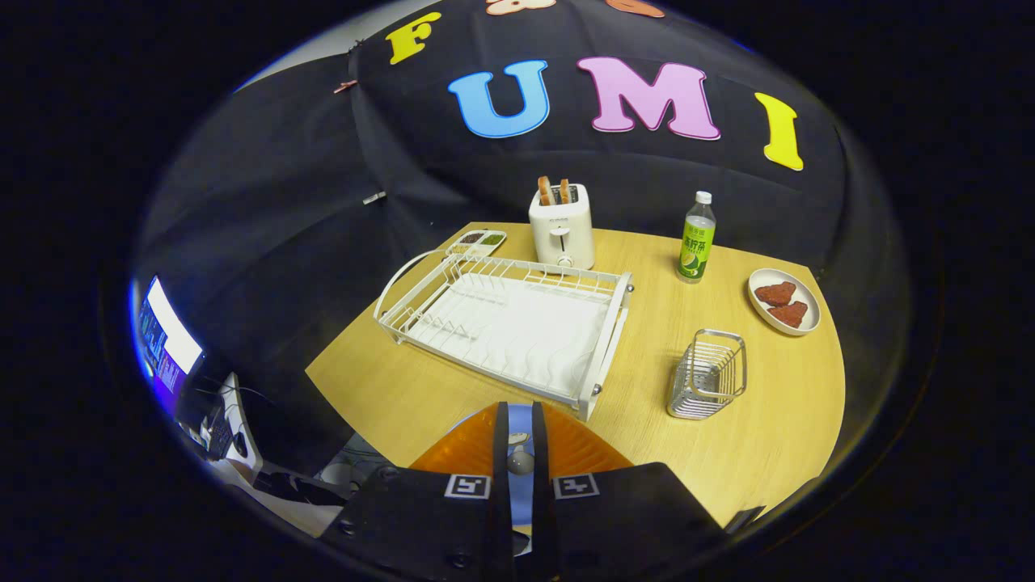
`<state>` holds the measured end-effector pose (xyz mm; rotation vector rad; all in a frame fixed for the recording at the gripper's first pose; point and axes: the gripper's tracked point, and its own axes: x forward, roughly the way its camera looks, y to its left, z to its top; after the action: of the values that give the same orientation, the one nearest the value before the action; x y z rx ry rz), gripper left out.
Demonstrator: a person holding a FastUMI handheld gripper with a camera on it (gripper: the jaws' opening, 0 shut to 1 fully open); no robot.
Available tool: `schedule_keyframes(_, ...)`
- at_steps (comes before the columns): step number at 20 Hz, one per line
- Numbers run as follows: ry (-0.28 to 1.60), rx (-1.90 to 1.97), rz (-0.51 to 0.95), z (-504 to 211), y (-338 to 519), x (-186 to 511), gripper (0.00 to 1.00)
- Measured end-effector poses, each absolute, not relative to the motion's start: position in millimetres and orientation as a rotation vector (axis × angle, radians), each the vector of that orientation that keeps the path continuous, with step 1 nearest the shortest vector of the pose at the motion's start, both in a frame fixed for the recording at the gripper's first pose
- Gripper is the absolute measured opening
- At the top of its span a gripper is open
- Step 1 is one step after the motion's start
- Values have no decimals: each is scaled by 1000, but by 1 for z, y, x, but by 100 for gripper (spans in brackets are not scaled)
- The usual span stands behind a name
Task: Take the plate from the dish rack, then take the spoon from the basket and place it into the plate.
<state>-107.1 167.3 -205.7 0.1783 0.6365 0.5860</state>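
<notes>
Now the spoon (pixel 517 462) is pinched between the closed fingers of the gripper (pixel 521 453), over the orange plate (pixel 578 449) near the rack (pixel 505 323). The basket (pixel 707 376) stands right.

orange plate (pixel 582 449) mostly hidden behind the tool (pixel 521 453), spoon (pixel 519 459) largely covered by its fingers (pixel 501 453)

A dish rack (pixel 505 327) sits on a table (pixel 752 436); a basket (pixel 707 373) stands right of it; a toaster (pixel 561 227) stands behind the rack, a small tray (pixel 477 241) to its left, a bottle (pixel 696 238) to its right; a dish (pixel 783 301) lies right of the bottle; a plate (pixel 582 449) lies under the fingers (pixel 501 453), which hold a spoon (pixel 520 477).
</notes>
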Motion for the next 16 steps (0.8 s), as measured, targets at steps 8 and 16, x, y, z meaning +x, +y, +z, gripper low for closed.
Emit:
schedule_keyframes(8,640,126,615,-254,183,-124,14)
schedule_keyframes(16,789,102,651,-311,188,-150,13)
